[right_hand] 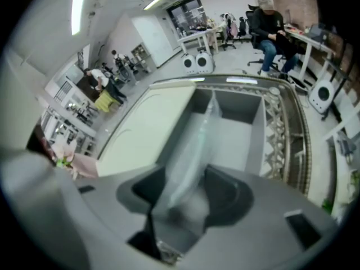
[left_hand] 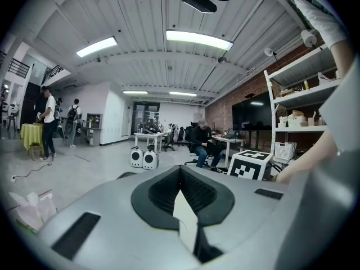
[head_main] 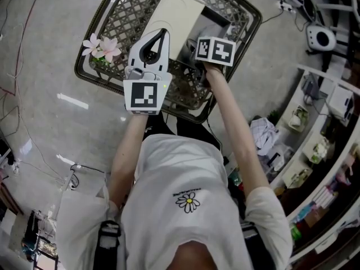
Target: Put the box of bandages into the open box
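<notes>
Dark lattice counter (head_main: 121, 21) carried open white box (right_hand: 242, 103). Right tool (right_hand: 188, 187) stood wide apart, blurred pale bandage box (right_hand: 197, 134) loose between jaws. Likely light card; grip flat faces. Left tool (left_hand: 181, 194) was closed, empty.

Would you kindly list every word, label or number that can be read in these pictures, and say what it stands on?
Nothing here can be read for certain.
White T-shirt: small print above the daisy, too small to read.
Left marker cube, right marker cube: square patterns only, no letters.
Shelf boxes: labels too blurred.
</notes>
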